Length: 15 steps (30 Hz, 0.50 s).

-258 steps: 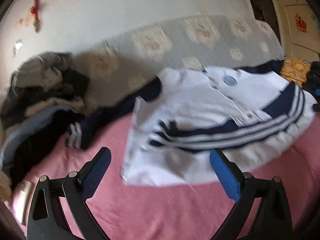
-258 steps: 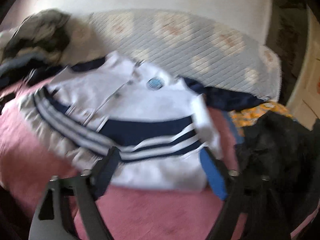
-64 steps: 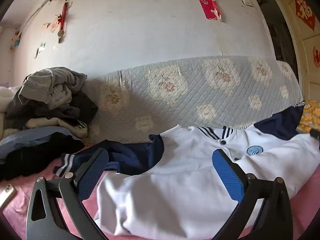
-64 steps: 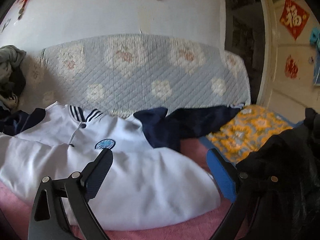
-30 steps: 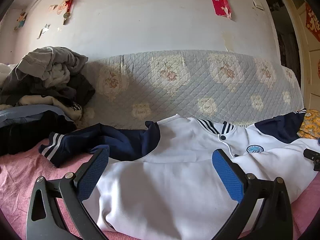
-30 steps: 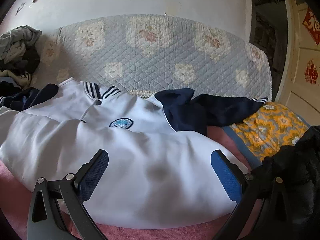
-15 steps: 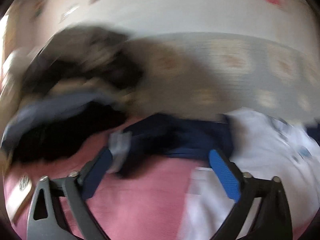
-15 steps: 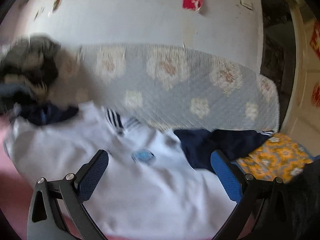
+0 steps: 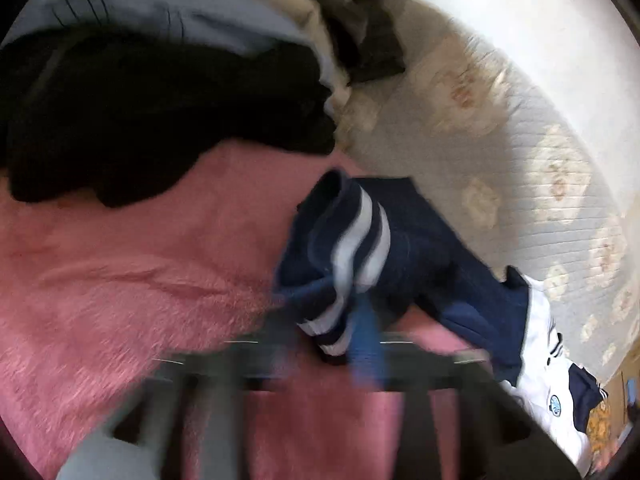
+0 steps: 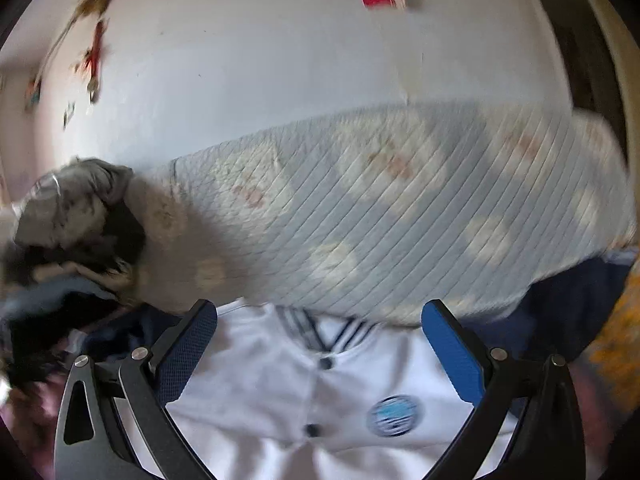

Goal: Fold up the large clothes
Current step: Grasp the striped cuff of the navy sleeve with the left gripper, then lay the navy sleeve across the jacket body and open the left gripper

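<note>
A white jacket (image 10: pixel 280 400) with navy sleeves, a striped collar and a round chest badge lies spread on a pink blanket (image 9: pixel 120 280). Its left navy sleeve (image 9: pixel 420 240) ends in a white-striped cuff (image 9: pixel 360 232). My left gripper (image 9: pixel 364 340) is blurred and rolled over; its jaws are closing, and the blue pads pinch that cuff between them. My right gripper (image 10: pixel 320 344) hovers open over the jacket's collar and chest with nothing between its fingers. The other navy sleeve (image 10: pixel 560 312) lies at the right.
A heap of dark and grey clothes (image 9: pixel 140 100) lies left of the sleeve and shows as the clothes pile (image 10: pixel 72 208) in the right wrist view. A quilted floral cover (image 10: pixel 400 208) stands against the white wall. An orange patterned cloth (image 10: pixel 616 340) lies at the right edge.
My left gripper swung left from the jacket body to the sleeve cuff, rolled, and its jaws came together on the cuff. My right gripper rose towards the collar and stayed open.
</note>
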Tool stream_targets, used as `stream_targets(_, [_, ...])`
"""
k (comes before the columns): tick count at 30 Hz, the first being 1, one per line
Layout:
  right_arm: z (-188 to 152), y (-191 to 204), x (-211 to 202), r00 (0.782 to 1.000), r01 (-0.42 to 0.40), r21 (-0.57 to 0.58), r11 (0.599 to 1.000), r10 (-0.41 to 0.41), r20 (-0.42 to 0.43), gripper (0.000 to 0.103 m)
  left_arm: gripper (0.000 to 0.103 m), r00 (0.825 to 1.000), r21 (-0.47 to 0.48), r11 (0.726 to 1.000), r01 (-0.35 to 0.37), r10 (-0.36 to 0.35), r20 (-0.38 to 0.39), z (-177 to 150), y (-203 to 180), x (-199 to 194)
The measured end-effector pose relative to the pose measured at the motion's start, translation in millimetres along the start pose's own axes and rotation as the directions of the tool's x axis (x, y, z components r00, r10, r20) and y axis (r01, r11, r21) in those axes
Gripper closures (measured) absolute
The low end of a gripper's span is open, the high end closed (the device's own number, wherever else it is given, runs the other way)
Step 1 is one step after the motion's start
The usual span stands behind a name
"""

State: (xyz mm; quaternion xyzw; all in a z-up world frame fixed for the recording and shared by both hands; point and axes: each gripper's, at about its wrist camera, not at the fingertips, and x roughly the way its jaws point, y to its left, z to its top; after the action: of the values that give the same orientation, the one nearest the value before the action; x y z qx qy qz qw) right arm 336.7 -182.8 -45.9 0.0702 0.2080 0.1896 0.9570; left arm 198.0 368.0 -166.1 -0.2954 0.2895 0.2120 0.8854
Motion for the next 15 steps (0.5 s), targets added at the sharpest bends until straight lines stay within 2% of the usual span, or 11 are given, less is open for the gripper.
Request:
stream_targets(3, [-21, -6, 7, 0.998, 0.046, -0.046, 0.998, -0.048, -0.028, 0.0, 0.093, 0.993, -0.014, 1.0, -0.006, 0.008, 0.119, 3, -13, -15])
stream_targets(5, [-32, -11, 13, 0.993, 0.115, -0.095, 0.989, -0.118, -0.026, 0.0, 0.094, 0.975, 0.006, 1.0, -0.017, 0.015, 0.223, 7, -41, -31])
stream_targets(6, [-36, -15, 17, 0.987, 0.151, -0.117, 0.982, -0.156, -0.031, 0.0, 0.094, 0.971, 0.008, 1.0, -0.009, 0.007, 0.239, 10, -59, -35])
stream_targets(8, [-41, -19, 25, 0.976, 0.203, -0.138, 0.969, -0.211, -0.05, 0.0, 0.094, 0.962, 0.072, 0.994, 0.084, -0.1, 0.256, 12, -110, -44])
stream_targets(11, [-46, -29, 30, 0.978, 0.178, -0.116, 0.977, -0.188, -0.085, 0.0, 0.093, 0.944, 0.218, 0.962, 0.162, -0.215, 0.25, -3, -201, -52])
stream_targets(15, [-53, -41, 38, 0.98, 0.145, -0.065, 0.987, -0.152, -0.131, 0.0, 0.093, 0.897, 0.315, 0.879, 0.357, -0.417, 0.146, -41, -294, -51])
